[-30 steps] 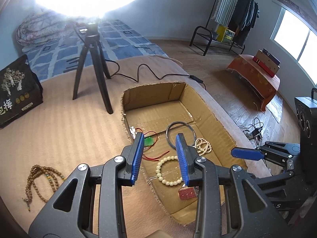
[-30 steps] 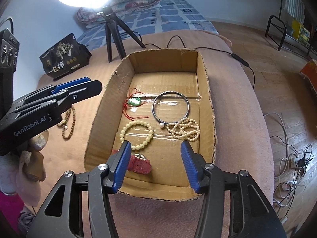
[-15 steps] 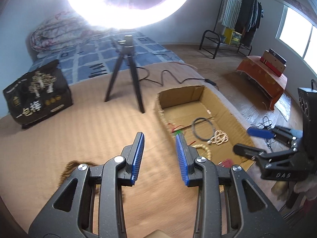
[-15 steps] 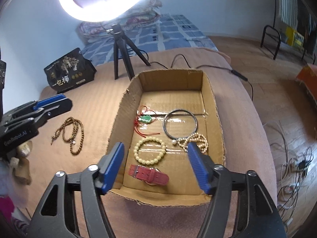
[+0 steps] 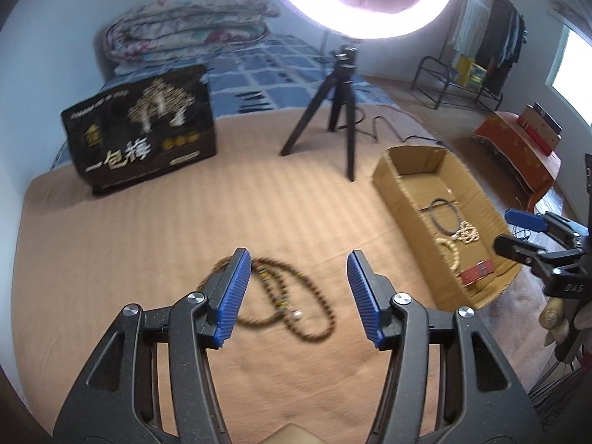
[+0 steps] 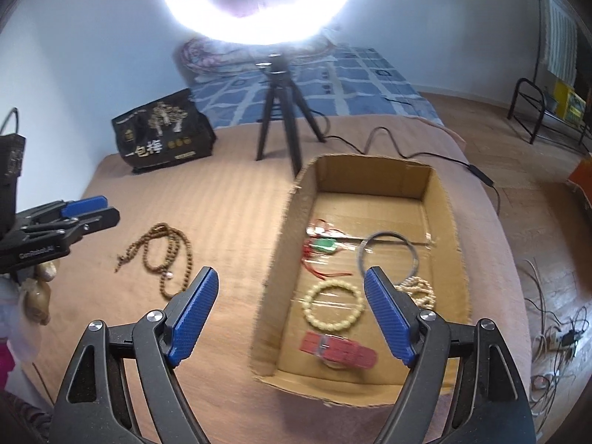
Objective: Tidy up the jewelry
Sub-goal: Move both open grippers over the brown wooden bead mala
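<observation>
A brown wooden bead necklace (image 5: 292, 303) lies loose on the tan bed cover; it also shows in the right wrist view (image 6: 166, 255). My left gripper (image 5: 296, 292) is open and empty, hovering over the necklace with a finger on each side. An open cardboard box (image 6: 447, 229) holds a cream bead bracelet (image 6: 333, 307), a red watch strap (image 6: 336, 349), a dark ring bangle (image 6: 388, 248), a green pendant on red cord (image 6: 323, 246) and a pale bead string (image 6: 418, 288). My right gripper (image 6: 292, 314) is open and empty above the box's near left wall.
A ring light on a black tripod (image 5: 333, 111) stands behind the box (image 5: 392, 185), its cable trailing right. A black printed bag (image 5: 140, 129) stands at the back left. A folded quilt (image 5: 192, 37) lies on the blue mat. The bed edge drops off on the right.
My left gripper has swung left from over the box to above the wooden necklace and opened wider. My right gripper has pulled back and left, and opened wider.
</observation>
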`<state>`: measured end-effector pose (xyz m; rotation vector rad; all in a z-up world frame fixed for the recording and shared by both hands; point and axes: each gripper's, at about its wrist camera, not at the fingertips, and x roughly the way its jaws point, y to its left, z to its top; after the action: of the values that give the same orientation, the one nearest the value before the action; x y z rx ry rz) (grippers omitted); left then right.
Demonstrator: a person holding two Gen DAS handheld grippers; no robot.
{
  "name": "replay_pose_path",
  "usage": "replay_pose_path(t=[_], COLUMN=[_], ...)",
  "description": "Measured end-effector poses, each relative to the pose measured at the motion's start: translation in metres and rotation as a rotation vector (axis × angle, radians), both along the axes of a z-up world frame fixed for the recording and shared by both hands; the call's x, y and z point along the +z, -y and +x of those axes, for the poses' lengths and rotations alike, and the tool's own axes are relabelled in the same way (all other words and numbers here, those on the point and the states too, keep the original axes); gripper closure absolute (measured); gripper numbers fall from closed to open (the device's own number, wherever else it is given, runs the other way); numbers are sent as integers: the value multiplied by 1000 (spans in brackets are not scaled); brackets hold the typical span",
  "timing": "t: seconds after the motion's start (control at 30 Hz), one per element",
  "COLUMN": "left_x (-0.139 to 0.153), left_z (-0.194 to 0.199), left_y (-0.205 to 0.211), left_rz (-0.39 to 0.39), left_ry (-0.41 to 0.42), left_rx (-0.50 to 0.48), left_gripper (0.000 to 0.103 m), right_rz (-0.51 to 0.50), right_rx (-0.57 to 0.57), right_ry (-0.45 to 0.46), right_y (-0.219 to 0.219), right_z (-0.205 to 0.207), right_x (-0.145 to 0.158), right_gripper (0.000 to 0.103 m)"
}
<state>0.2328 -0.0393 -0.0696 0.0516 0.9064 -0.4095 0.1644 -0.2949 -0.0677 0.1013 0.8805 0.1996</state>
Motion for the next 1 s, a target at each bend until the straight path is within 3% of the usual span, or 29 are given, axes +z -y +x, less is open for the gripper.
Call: replay_pose_path(t=[0.2,0.57,1.0], left_x=[-18,-52,-83], left_z=[7,32,52], left_y=[-27,-54,-57], left_rz=[-12,-26,3], left_ry=[-29,-95,-134], left_rx=[37,81,90], left_gripper=[47,47,48], right_rz=[-18,83,99], right_rx=[55,117,160], right_ry=[-32,-116,-154], right_y=[-25,-42,-56], right_z=[6,16,24], right_x=[-3,-12,-20], right_gripper=[22,22,22])
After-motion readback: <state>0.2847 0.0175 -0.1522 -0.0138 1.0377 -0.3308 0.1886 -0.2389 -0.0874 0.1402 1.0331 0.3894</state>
